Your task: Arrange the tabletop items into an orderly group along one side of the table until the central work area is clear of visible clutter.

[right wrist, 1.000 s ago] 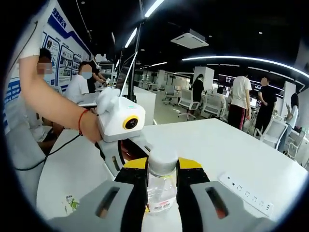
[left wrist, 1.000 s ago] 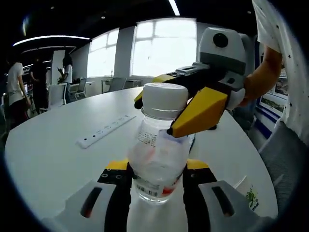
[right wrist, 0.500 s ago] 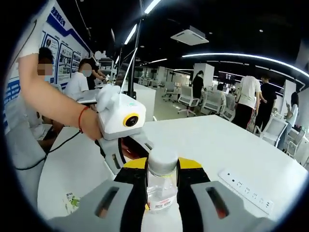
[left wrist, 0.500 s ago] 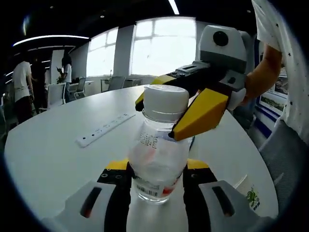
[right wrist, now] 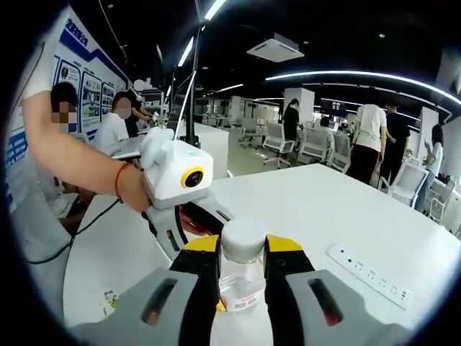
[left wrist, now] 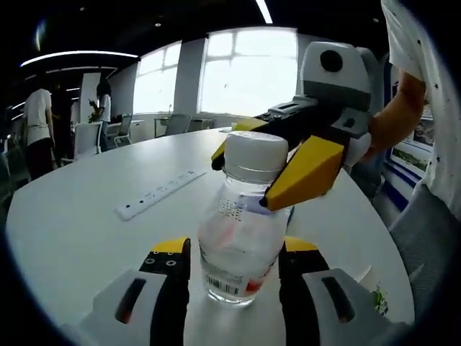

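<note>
A clear plastic bottle (left wrist: 241,241) with a white cap (left wrist: 256,151) stands slightly tilted on the white table (left wrist: 65,238). In the left gripper view my left gripper (left wrist: 236,246) brackets the bottle's lower body, open, with a thin gap on each side. My right gripper (left wrist: 245,180) reaches in from the right and is shut on the bottle's neck just under the cap. In the right gripper view the bottle (right wrist: 241,281) sits pinched between the yellow-tipped jaws of my right gripper (right wrist: 243,249). My left gripper (right wrist: 189,225) is behind it, held by a hand.
A white power strip (left wrist: 155,194) lies on the table to the left, also visible as the power strip (right wrist: 369,276). A small green-printed packet (left wrist: 371,295) lies near the table's edge. Office chairs and standing people are beyond the table.
My left gripper's jaws have spread slightly off the bottle. The bottle has tipped a little and shifted right while my right gripper keeps hold of its neck.
</note>
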Available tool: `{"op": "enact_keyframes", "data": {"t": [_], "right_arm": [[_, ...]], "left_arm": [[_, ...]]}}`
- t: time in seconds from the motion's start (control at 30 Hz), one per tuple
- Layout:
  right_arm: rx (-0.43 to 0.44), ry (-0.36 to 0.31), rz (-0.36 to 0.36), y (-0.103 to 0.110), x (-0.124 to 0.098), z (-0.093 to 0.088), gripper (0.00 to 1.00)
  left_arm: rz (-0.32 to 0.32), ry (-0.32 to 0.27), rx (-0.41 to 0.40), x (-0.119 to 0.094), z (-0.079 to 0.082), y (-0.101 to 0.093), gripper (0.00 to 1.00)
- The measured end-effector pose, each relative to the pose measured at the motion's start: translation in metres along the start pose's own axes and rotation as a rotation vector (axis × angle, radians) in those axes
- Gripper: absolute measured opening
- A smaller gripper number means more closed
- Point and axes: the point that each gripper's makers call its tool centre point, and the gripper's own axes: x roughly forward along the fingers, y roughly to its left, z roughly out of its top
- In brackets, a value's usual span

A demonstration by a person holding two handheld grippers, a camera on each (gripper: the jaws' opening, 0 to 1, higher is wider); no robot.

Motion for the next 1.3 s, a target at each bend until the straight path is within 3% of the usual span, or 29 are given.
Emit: {"op": "enact_keyframes", "data": {"t": [0.7,0.97,1.3], "right_arm": [[0.059,-0.021,-0.015,-0.002,-0.009,0.012,0.35],[0.083,-0.021,-0.022,-0.003,-0.025,0.012,0.42],[0.121,0.015,-0.01,0.002,-0.052,-0.002,0.53]], "left_arm": [[0.043,0.007,-0.043,-0.017,0.006,0.001,0.59],[0.082,0.022,-0.048,-0.029,0.009,-0.004,0.69],[0.14,0.027,-0.078,-0.051,0.009,-0.012,0.81]]}}
